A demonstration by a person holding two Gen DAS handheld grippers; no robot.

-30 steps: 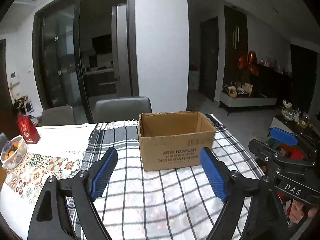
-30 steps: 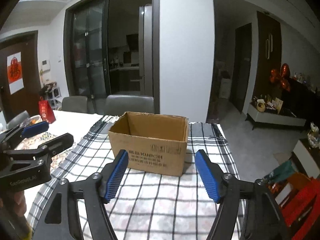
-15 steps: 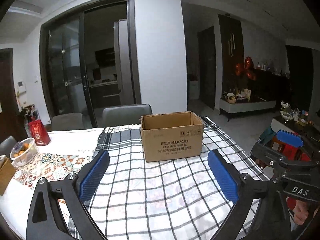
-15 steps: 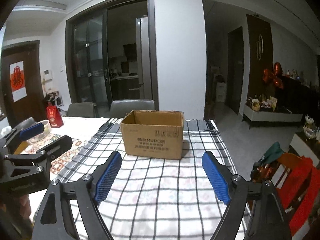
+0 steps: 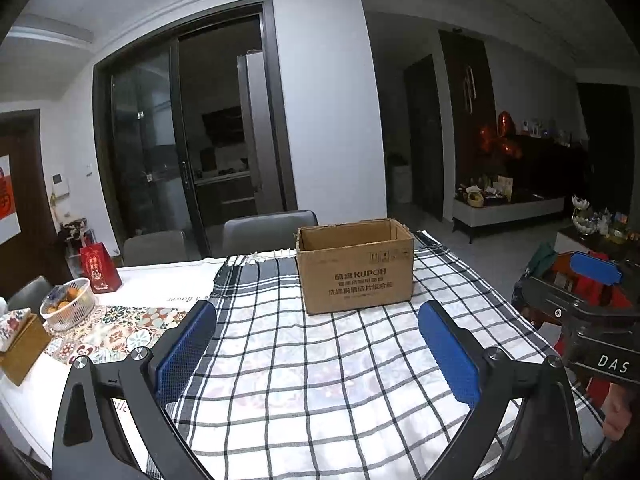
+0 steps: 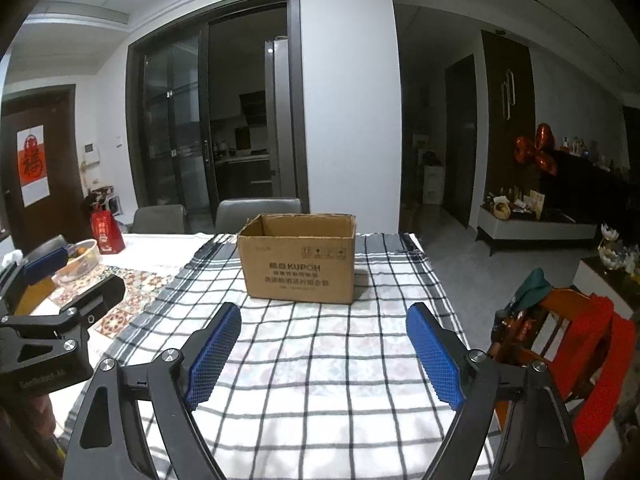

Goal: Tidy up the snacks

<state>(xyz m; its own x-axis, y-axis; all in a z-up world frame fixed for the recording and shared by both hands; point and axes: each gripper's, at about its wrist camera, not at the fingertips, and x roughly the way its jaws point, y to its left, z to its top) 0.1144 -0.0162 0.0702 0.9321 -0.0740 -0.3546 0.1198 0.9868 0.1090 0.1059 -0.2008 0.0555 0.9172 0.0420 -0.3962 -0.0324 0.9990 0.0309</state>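
Note:
An open brown cardboard box (image 5: 356, 276) (image 6: 300, 268) with printed lettering stands on the black-and-white checked cloth (image 5: 320, 380) toward the table's far end. Its floor is hidden by the front wall. My left gripper (image 5: 316, 312) hovers over the cloth well short of the box, open, with nothing between its blue pads (image 5: 188, 344). My right gripper (image 6: 324, 312) is likewise open with nothing between its pads, facing the box from the same distance. Each tool's black body shows at the edge of the other's view. No snack is visible in either view.
On the table's left part sit a wire bowl of fruit (image 5: 68, 308), a red gift bag (image 5: 100, 268) and a tissue box (image 5: 16, 340). Grey chairs (image 5: 268, 232) stand behind the table. A wooden chair with red cloth (image 6: 580, 340) stands off the right edge.
Both grippers have drawn back from the box, which now looks smaller and farther off. Both pairs of jaws have spread wider.

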